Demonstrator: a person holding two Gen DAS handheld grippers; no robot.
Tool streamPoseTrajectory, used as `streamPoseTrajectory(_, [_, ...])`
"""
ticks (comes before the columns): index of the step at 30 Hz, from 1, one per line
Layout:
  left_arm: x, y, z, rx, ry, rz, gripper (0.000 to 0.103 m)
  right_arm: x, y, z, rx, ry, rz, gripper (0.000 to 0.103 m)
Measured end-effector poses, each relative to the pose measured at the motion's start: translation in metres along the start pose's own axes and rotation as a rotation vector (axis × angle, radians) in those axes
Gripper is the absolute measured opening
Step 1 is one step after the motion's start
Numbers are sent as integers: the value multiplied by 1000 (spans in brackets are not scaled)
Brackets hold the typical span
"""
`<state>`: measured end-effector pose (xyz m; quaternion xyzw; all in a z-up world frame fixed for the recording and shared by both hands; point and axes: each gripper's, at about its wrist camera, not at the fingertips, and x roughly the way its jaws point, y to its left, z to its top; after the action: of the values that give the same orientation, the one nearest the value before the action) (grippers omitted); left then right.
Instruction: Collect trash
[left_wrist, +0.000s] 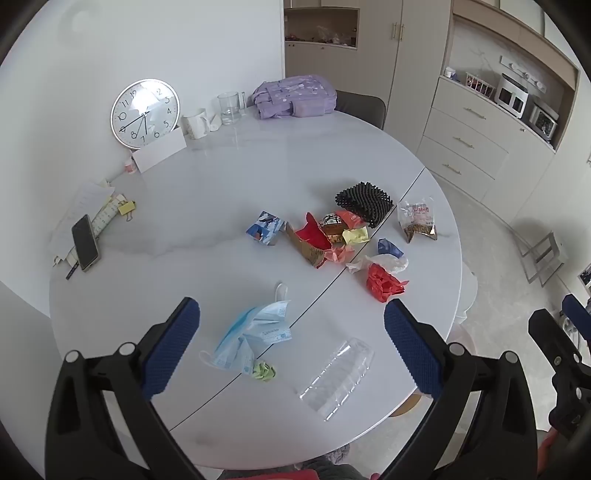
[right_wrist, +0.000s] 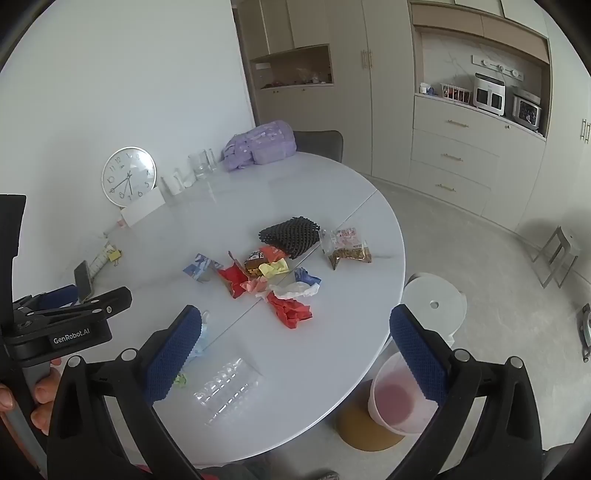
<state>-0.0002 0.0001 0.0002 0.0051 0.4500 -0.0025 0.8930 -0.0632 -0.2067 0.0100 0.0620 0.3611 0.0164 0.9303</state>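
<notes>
Trash lies scattered on a round white table (left_wrist: 221, 177). Near me are crumpled blue face masks (left_wrist: 255, 332), a small green paper ball (left_wrist: 264, 370) and a clear plastic tray (left_wrist: 336, 376). Farther off lie red crumpled paper (left_wrist: 384, 282), a white wrapper (left_wrist: 384, 263), a black foam net (left_wrist: 364, 202), a snack bag (left_wrist: 419, 221), a torn red-lined box (left_wrist: 310, 240) and a blue carton (left_wrist: 265, 228). My left gripper (left_wrist: 291, 350) is open and empty above the masks and tray. My right gripper (right_wrist: 295, 354) is open and empty above the table's near edge, with the tray (right_wrist: 227, 387) below.
A pink-lined bin (right_wrist: 399, 398) stands on the floor by the table's right edge, beside a white stool (right_wrist: 436, 306). A clock (left_wrist: 145, 112), mugs, a glass (left_wrist: 231, 107), a purple backpack (left_wrist: 293, 96), a phone (left_wrist: 85, 242) and papers sit along the far and left side.
</notes>
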Motion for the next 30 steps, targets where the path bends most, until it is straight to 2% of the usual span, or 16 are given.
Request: streamPoseTrajectory(30, [1, -1, 0, 5, 3, 4, 96, 2, 3, -3, -7, 7, -6, 101])
